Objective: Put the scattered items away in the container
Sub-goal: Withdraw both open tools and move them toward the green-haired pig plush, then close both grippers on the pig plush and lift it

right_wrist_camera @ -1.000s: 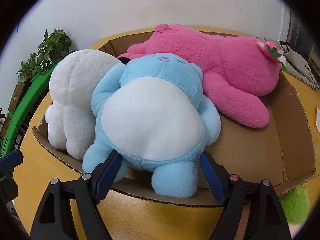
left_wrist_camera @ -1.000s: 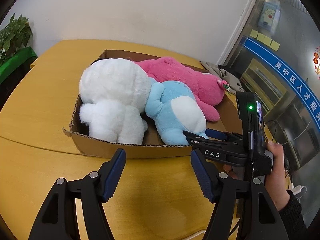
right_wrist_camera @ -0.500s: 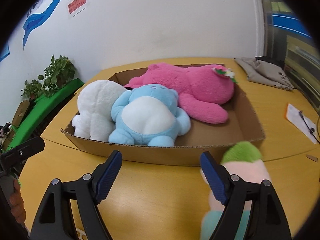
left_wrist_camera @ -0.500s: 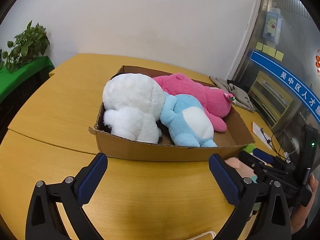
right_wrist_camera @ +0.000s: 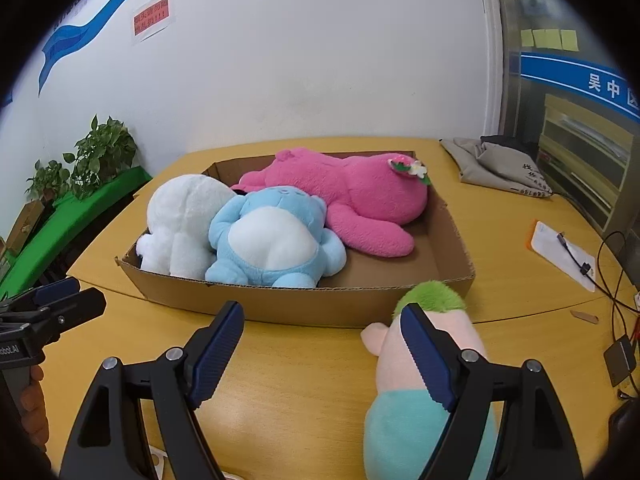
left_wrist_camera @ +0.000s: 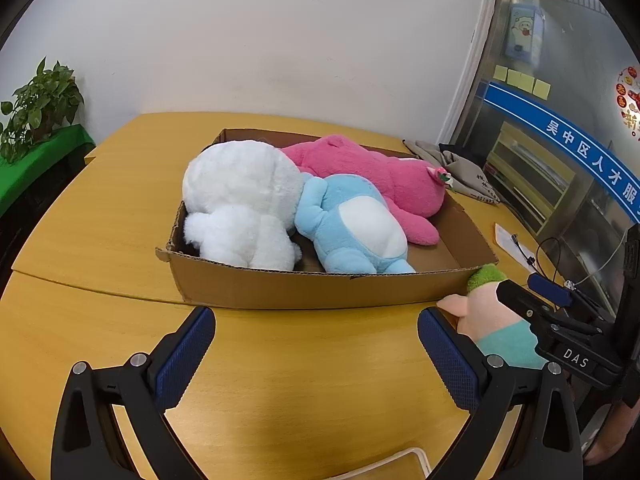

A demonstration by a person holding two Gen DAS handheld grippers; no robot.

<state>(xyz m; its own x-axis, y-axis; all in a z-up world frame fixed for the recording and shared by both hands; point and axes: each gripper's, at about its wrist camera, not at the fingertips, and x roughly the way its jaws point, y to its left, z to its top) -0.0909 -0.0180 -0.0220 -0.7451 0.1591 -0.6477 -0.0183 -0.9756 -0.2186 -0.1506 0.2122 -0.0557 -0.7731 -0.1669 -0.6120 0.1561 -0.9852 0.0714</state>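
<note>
Cardboard box (left_wrist_camera: 320, 288) sits on the yellow table (left_wrist_camera: 100, 240) already carrying three plush toys: the white plush (left_wrist_camera: 240, 200), the blue plush (left_wrist_camera: 352, 228) and the pink plush (left_wrist_camera: 380, 176) packed side by side. One straggler is left out, the green-haired doll (right_wrist_camera: 424, 364), lying on the table just outside the box's near right corner. That looks like the step now in hand: fetch the last toy.

Right gripper (right_wrist_camera: 320, 352) hangs wide open and empty, its right finger (right_wrist_camera: 424, 348) crossing in front of the doll, so the jaws are not yet around it. Left gripper (left_wrist_camera: 316, 356) is wide open too, holding nothing, facing the box front.

Next move, I'd say: shift the right gripper to the right so the doll's body sits between the fingers, close gently on the soft stuffing, then lift over the rim into the bare corner.

Compared with a second ago, both grippers have pulled well back from the box, and the right one has turned away from the blue plush toward the doll.
</note>
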